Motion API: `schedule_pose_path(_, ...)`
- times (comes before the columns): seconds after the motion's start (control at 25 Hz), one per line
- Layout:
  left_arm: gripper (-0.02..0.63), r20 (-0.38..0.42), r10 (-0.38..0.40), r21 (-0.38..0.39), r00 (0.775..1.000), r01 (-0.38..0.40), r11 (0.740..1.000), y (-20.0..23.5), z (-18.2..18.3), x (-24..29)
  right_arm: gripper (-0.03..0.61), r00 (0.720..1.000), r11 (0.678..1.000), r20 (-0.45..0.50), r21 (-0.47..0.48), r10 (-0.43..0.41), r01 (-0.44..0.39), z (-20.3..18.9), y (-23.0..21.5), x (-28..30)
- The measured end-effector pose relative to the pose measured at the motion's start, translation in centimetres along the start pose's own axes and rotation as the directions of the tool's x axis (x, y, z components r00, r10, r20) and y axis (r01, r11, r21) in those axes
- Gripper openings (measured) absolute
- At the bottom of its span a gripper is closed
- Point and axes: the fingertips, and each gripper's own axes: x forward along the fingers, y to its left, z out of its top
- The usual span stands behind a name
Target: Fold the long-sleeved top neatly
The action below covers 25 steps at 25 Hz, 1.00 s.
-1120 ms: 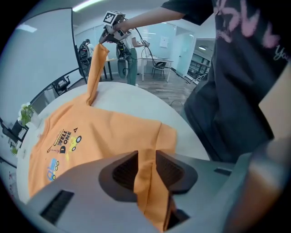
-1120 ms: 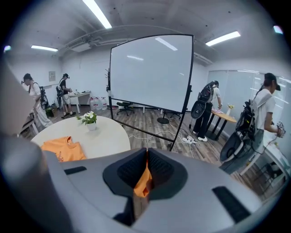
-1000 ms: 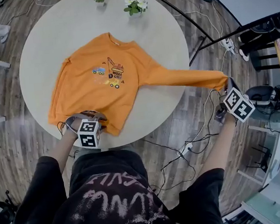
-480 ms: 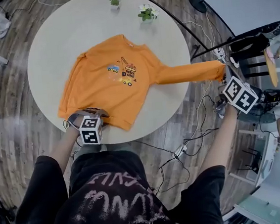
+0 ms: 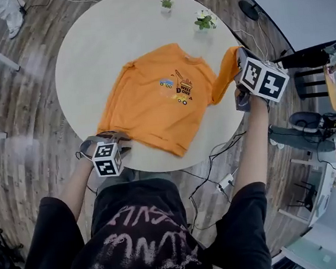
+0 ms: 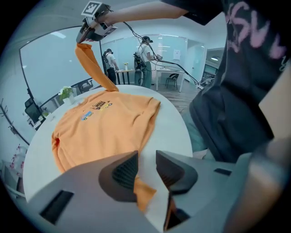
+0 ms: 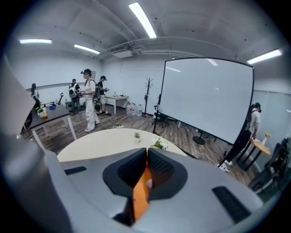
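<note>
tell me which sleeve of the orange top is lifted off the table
The sleeve on the head view's right: the right claw is shut on its cuff, holding it up. The other sleeve lies flat on the table.

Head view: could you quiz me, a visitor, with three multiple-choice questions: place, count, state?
1. How many potted plants stand on the table? A one; B two; C four.
2. Where is the left claw? A beside the plants; B by the near hem of the top; C on a chair.
3. The right claw is: A open, empty; B shut on a plant; C shut on the sleeve.
B: two pots at the far edge. B: the hem lies under its open jaws. C: orange cloth pinched between its jaws.
</note>
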Motion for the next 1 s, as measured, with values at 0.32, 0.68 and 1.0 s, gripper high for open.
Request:
schedule_pose_path(0.32, 0.133, -0.023, -0.004, -0.088, 1.0, 0.002, 0.996, 0.4, -4.3, -1.8, 0.017, 0.975, 0.981, -0.114, 0.046, 0.191, -0.187, -4.6, 13.4, 9.6)
schedule_pose_path(0.68, 0.133, -0.052, -0.051, -0.117, 0.997, 0.045, 0.992, 0.1, -4.8, -1.3, 0.025, 0.938, 0.951, -0.174, 0.138, 0.298, -0.277, -10.9, 20.7, 16.1)
schedule_pose_path(1.0, 0.133, -0.052, -0.067, -0.135, 0.996, 0.06, 0.989, 0.1, -4.9, -1.8, 0.146, 0.875, 0.885, -0.141, 0.128, 0.463, -0.447, -13.9, 25.7, 14.6)
